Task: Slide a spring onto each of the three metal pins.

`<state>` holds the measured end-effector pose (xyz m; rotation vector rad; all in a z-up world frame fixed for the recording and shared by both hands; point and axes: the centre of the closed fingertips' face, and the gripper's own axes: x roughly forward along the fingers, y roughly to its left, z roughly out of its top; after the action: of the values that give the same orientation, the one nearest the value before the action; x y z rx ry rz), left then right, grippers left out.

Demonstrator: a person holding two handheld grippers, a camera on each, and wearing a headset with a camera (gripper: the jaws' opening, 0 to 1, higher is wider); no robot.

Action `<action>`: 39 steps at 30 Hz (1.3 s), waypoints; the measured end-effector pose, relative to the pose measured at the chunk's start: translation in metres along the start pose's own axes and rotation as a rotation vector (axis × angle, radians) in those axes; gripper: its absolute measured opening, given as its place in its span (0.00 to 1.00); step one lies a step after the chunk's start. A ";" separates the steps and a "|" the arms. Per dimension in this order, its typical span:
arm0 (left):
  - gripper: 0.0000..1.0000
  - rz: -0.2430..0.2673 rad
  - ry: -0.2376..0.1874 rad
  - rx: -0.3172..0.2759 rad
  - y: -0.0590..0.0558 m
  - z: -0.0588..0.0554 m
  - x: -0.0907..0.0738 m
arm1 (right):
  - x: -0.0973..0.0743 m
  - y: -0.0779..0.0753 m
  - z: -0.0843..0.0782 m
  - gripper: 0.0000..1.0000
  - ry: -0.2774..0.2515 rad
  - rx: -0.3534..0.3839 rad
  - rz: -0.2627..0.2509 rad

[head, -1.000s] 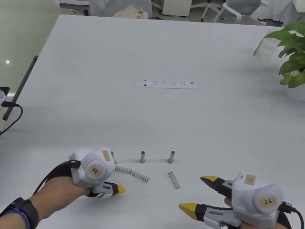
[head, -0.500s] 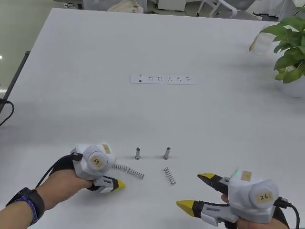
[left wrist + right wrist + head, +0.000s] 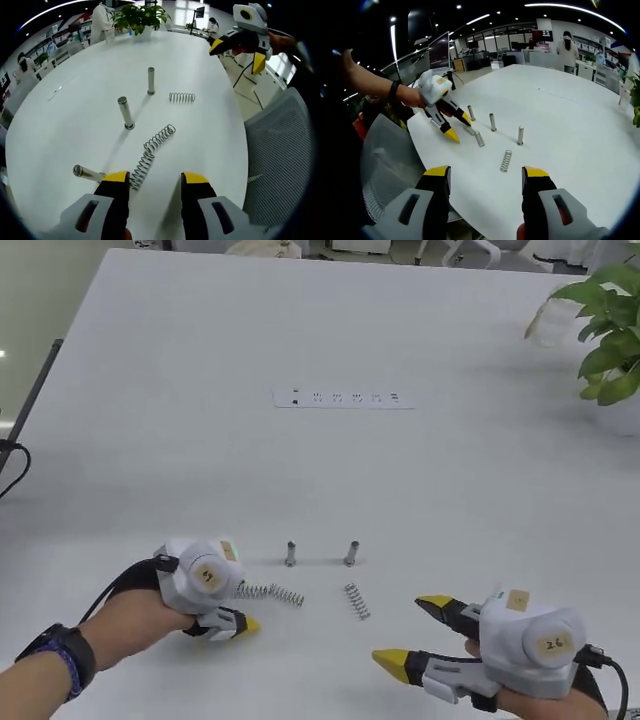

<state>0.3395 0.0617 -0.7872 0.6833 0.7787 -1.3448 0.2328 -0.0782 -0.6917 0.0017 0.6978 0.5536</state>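
- Left gripper (image 3: 157, 176): jaws are spread and nothing is pinched. The near end of the long spring (image 3: 152, 150) lies just ahead of the jaw tips.
- Right gripper (image 3: 487, 172): jaws are spread wide and empty, held well apart from the parts.
- Count: three metal pins are seen upright in a row on the table (image 3: 80, 100) — near pin (image 3: 87, 173), middle pin (image 3: 125, 112), far pin (image 3: 151, 80).
- Two springs are counted, the long one and a short spring (image 3: 181, 97). Both lie flat beside the pins, and none is on a pin yet.
- Handling (judged): the springs are taken to be light, thin-wired and easily squashed or flicked away. A gentle pinch across the coils near one end is advised — the other end left free for the pin.
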 end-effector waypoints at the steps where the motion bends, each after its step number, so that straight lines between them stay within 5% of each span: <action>1: 0.33 -0.003 0.005 0.001 0.000 -0.002 0.000 | 0.000 0.000 0.000 0.56 -0.001 0.001 -0.001; 11: 0.18 0.024 0.033 -0.035 0.004 -0.010 -0.002 | 0.000 0.002 0.001 0.55 -0.006 -0.003 0.000; 16: 0.03 0.064 0.053 -0.061 0.012 -0.011 -0.002 | -0.002 0.002 0.002 0.55 -0.012 0.000 -0.004; 26: 0.02 0.067 0.050 -0.132 0.006 -0.017 -0.006 | -0.002 0.004 -0.001 0.54 -0.009 -0.005 -0.005; 32: 0.02 0.073 0.012 -0.183 -0.005 -0.022 -0.017 | -0.001 0.006 -0.001 0.54 -0.007 0.002 0.004; 39: 0.02 0.086 0.000 -0.192 -0.014 -0.031 -0.029 | 0.006 0.009 -0.001 0.54 -0.007 0.007 0.016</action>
<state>0.3209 0.1018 -0.7812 0.5585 0.8569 -1.1746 0.2316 -0.0679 -0.6941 0.0154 0.6930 0.5665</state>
